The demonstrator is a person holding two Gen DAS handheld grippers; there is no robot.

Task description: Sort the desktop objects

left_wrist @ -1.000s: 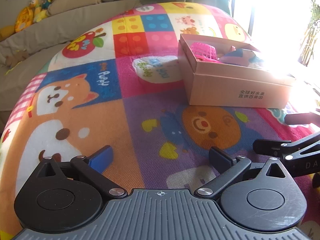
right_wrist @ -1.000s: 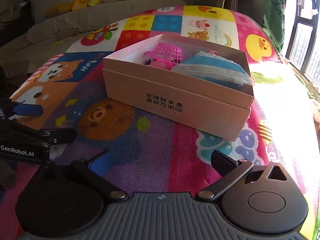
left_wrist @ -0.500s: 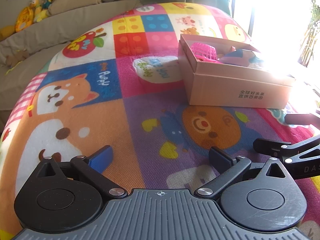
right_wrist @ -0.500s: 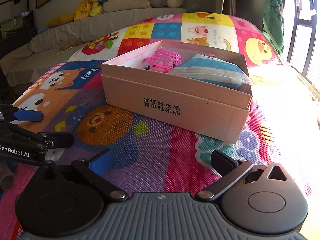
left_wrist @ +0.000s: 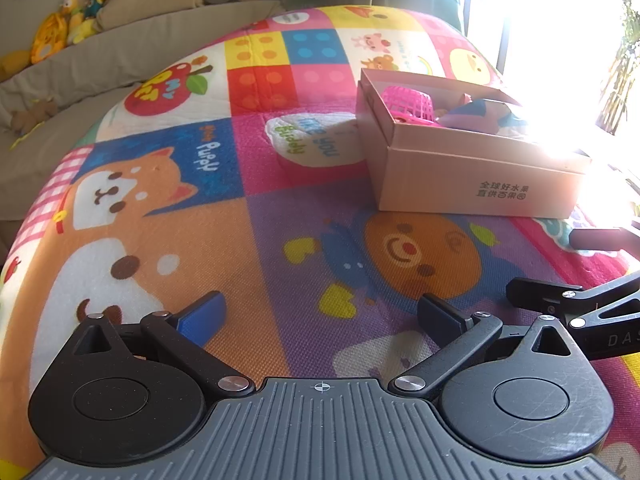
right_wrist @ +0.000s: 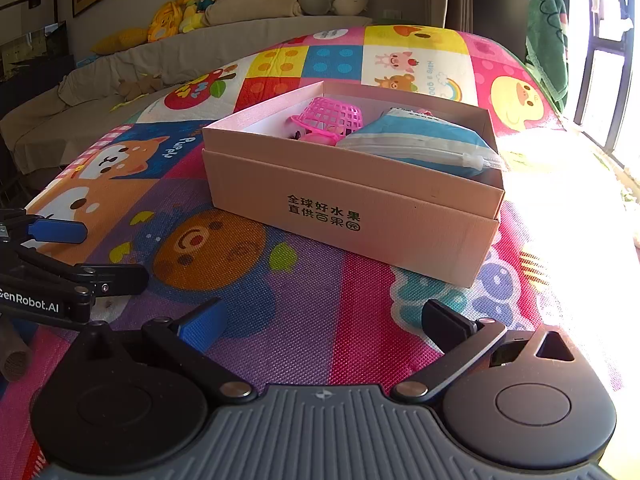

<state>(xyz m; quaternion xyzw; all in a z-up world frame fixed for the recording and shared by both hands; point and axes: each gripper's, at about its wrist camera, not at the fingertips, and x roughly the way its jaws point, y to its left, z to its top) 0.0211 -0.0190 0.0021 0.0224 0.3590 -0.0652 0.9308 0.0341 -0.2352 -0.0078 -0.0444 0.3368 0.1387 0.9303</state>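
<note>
A pink cardboard box with green print stands on the colourful play mat. It also shows in the left wrist view. Inside lie a pink plastic basket, a blue and white zip pouch and a small pink item. My right gripper is open and empty, low over the mat in front of the box. My left gripper is open and empty, over the mat to the left of the right one. Each gripper shows at the edge of the other's view.
A grey sofa with plush toys runs along the far side. A bright window is at the right, with strong glare over the mat's right edge. A green cloth hangs near the window.
The right gripper has risen and tilted a little, so the box sits lower in its view. The left gripper has stayed still.
</note>
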